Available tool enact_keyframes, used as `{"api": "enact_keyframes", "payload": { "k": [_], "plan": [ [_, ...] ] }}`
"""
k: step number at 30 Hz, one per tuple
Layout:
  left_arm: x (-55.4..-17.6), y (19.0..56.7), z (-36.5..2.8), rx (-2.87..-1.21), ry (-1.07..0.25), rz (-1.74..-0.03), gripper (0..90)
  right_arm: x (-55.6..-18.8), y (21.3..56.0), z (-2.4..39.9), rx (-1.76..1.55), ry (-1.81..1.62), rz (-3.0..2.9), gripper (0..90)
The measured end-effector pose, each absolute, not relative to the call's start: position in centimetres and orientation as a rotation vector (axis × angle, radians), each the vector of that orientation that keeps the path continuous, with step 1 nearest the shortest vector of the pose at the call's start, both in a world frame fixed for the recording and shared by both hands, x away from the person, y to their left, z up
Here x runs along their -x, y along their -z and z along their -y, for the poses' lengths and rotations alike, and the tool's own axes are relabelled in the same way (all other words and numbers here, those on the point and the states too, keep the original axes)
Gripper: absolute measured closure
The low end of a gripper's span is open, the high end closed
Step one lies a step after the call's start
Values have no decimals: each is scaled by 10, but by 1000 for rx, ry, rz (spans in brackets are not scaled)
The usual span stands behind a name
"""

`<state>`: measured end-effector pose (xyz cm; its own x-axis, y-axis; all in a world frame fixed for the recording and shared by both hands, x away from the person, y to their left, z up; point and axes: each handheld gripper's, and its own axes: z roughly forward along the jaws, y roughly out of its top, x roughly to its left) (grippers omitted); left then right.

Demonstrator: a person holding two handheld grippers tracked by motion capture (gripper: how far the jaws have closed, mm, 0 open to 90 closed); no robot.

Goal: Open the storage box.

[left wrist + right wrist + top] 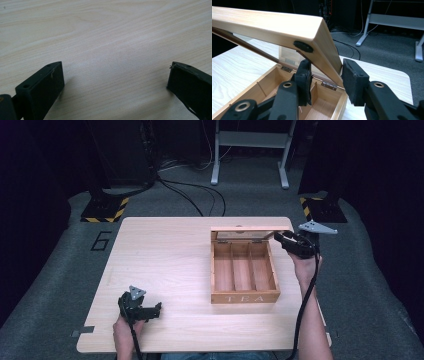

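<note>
Right of centre in the high view sits the light wooden tea box (244,279) with three empty compartments, lettered TEA on its front wall, resting on the pale wood-grain desk (165,265). Its hinged wooden lid (274,27) is raised, and the right gripper (325,80) has clamped its black jaws on the lid's side edge. At lower left, the left gripper (142,309) rests low over bare desk, jaws wide apart, holding nothing.

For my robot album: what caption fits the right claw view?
Right claw pinching the raised lid of the open wooden tea box.
</note>
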<state>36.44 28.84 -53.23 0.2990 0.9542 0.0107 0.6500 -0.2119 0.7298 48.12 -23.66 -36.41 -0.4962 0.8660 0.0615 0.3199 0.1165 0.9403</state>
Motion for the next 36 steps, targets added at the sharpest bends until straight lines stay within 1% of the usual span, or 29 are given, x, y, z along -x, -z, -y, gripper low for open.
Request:
{"api": "enact_keyframes", "payload": {
  "k": [36],
  "plan": [
    [-364,532,-288,-1954,-629,-1425,4,-481,363,236,-1146,-1369,-1884,601]
  ]
}}
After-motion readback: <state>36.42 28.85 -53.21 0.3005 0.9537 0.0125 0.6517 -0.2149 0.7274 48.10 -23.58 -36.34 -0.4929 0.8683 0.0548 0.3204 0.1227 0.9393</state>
